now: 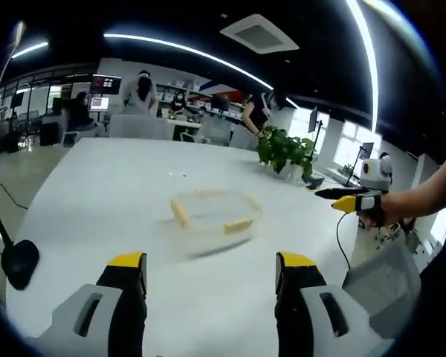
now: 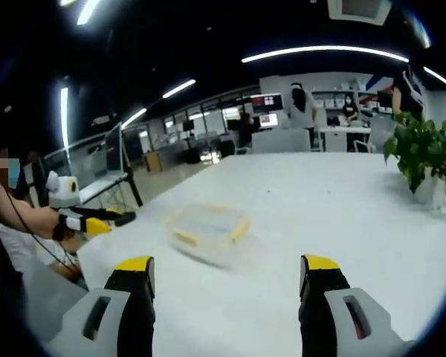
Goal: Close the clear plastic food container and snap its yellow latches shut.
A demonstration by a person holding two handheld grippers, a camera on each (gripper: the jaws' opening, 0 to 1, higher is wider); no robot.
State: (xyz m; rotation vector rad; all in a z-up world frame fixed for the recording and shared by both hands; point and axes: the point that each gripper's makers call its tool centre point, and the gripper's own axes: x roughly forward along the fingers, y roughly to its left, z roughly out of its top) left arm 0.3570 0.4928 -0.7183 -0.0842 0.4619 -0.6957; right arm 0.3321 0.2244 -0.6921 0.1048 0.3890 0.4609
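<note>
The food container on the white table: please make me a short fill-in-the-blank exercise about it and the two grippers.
1. The food container has latches of ____ colour.
2. The container rests on a ____ table.
3. Both jaws of the left gripper stand ____, holding nothing.
4. Beyond the container, at the table's far edge, stands a green ____ in a pot.

Missing words: yellow; white; open; plant
</note>
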